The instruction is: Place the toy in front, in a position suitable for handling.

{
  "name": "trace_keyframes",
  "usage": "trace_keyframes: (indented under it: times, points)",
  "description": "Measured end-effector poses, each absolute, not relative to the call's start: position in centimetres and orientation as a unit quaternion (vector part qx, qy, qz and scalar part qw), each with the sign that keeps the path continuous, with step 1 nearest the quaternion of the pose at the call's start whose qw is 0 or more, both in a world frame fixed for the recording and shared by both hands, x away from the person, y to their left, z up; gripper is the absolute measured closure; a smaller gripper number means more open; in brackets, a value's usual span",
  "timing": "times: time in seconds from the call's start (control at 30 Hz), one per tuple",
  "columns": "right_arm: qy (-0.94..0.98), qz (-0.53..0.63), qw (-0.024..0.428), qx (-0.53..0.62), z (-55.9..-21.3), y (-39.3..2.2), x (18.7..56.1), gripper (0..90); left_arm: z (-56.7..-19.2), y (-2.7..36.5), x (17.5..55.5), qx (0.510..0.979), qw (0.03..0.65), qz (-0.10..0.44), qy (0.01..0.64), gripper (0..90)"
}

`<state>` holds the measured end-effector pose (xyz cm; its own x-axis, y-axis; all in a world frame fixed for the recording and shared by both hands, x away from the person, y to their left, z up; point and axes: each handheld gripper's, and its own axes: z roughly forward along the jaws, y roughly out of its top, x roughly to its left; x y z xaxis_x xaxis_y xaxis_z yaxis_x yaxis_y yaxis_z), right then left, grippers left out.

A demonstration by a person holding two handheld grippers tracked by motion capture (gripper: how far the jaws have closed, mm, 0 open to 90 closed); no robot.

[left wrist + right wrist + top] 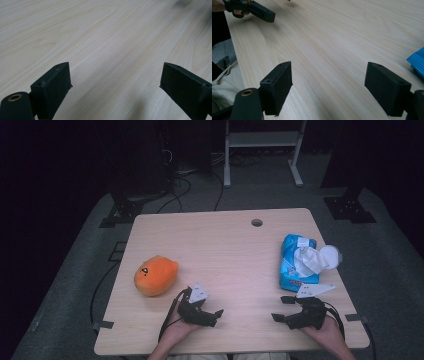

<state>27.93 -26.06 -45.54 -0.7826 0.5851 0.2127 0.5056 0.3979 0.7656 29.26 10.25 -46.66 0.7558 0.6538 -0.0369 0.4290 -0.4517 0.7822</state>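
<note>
On the left half of the desk (235, 245) lies an orange soft toy (155, 275). It is rounded and plump, bright orange all over, with a small dark mark on its upper left face. It rests well in from the left edge, nothing on top of it and nothing touching it.

Just to the right of the toy and nearer the front edge, the left claw (216, 316) is held low over the wood by the person's left hand (177, 327). A grey three-cornered plate sits on top of it. It points to the right, away from the toy. In the left gripper view its two black jaws stand wide apart, released, with bare pale wood grain between them.

Further right, near the front right corner, the right claw (281, 308) is held by the right hand (327, 330) and points left, toward the middle of the desk. Its jaws are also spread wide and hold nothing; the right gripper view shows bare wood between them, the left claw (263, 13) far off at the upper left, and a blue corner at the right edge.

Behind the right claw, close to it but apart, lies a blue pack of wipes (298, 262). It is a flat soft packet, lengthwise front to back, with a white sheet pulled up and crumpled from its top. A round white lid (330, 256) lies against its right side.

A small round hole (256, 222) is in the desk near the far edge.
</note>
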Motion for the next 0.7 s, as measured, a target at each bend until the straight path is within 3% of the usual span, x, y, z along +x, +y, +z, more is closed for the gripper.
trace_keyframes:
  times: [0.27,0.7]
  points:
    - [0.834,0.441,0.038,0.330,-46.1,-25.8,28.6,21.1,-45.8,10.7,29.7,0.837,0.431,0.122,0.314,9.8]
    - [0.836,0.436,0.039,0.331,-46.2,-25.4,28.6,20.9,-42.4,13.3,30.0,0.793,0.479,0.165,0.337,8.5]
